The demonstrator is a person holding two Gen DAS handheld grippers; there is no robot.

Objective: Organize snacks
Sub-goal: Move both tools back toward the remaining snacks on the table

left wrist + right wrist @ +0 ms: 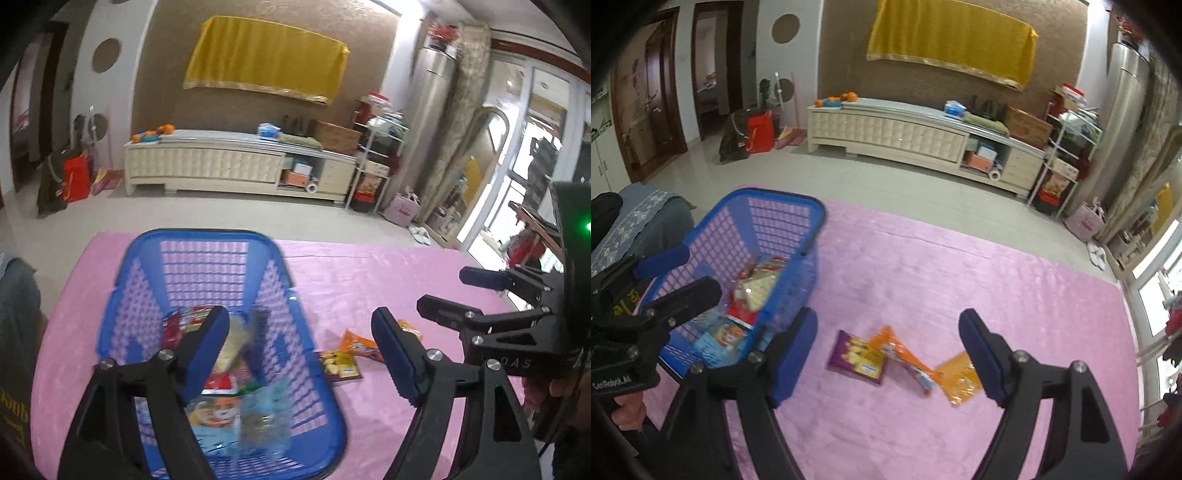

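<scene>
Open right tongs [888,354], purple packet [858,356] flat, long axis toward basket [783,206]

- Our left gripper [301,354] has black angular arms, blue ribbed pads and silver screws.
- Our right gripper [888,356] matches; white lettering and a green light mark its body.

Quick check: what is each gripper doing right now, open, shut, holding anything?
Left gripper: open, holding nothing, over the blue basket.
Right gripper: open, holding nothing, above the loose snack packets.
</scene>
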